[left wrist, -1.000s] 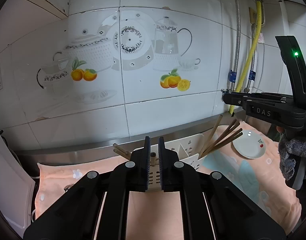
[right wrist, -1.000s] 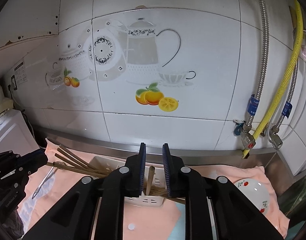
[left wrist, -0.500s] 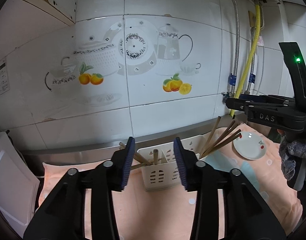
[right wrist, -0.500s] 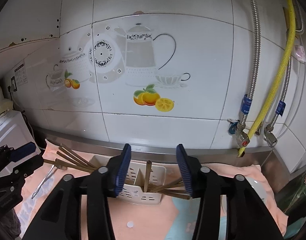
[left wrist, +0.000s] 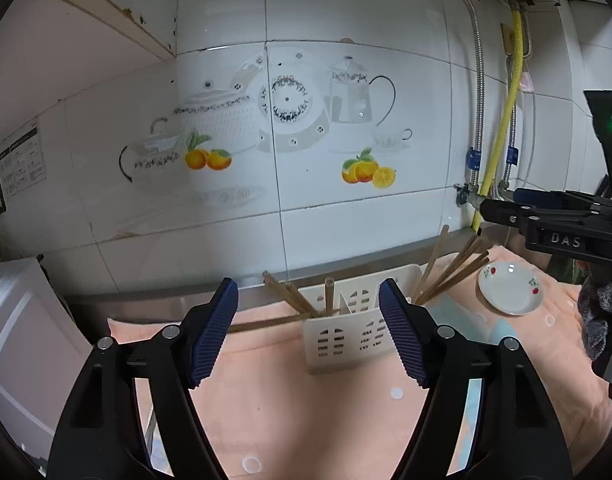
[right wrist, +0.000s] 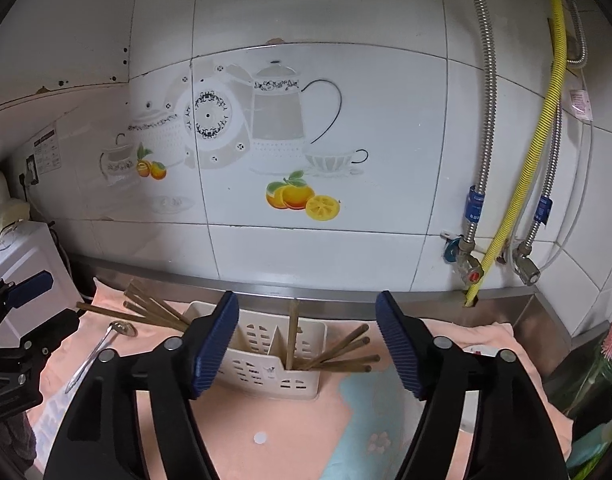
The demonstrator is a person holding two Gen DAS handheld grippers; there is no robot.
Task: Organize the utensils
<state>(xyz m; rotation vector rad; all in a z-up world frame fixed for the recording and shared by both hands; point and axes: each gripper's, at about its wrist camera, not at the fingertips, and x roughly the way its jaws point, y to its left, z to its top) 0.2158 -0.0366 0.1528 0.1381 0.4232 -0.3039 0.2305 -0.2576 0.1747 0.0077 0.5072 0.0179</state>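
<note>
A white slotted utensil caddy (left wrist: 346, 332) (right wrist: 266, 364) stands on a peach cloth by the tiled wall. Wooden chopsticks (left wrist: 450, 272) (right wrist: 338, 354) lean out of its right side, more chopsticks (left wrist: 290, 300) (right wrist: 154, 312) out of its left side, and one stick (left wrist: 329, 294) (right wrist: 293, 332) stands upright in the middle. My left gripper (left wrist: 308, 334) is open and empty, just short of the caddy. My right gripper (right wrist: 306, 340) is open and empty, also facing the caddy. A metal spoon (right wrist: 98, 350) lies on the cloth left of the caddy.
A small white saucer (left wrist: 510, 294) with red fruit print lies on the cloth to the right. The peach cloth (left wrist: 290, 400) (right wrist: 306, 428) covers the counter. A white appliance (left wrist: 22, 344) stands at the left. Pipes and a yellow hose (right wrist: 518, 168) run down the wall at right.
Both grippers have opened wide, each letting go of a chopstick that now stands in the caddy, and both have drawn back from it.
</note>
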